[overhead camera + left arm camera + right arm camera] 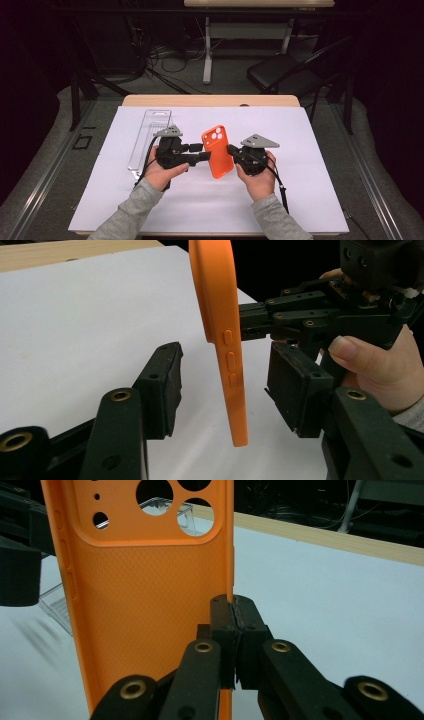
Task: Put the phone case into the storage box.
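Surface: white sheet (300, 200) on table, dark room behind.
Case (218, 151): orange phone case, held upright above sheet, btwn both grippers.
Right gripper (233, 611): pinching case's side edge.
Left gripper (222, 387): jaws apart, straddling case, not touching.
Handling: prob. light, bendy; grip by rims.

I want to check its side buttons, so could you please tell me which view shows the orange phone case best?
The left gripper view: the orange phone case stands edge-on there, its buttons facing the camera. The right gripper view shows its textured face and camera holes; the high view shows it whole but small.
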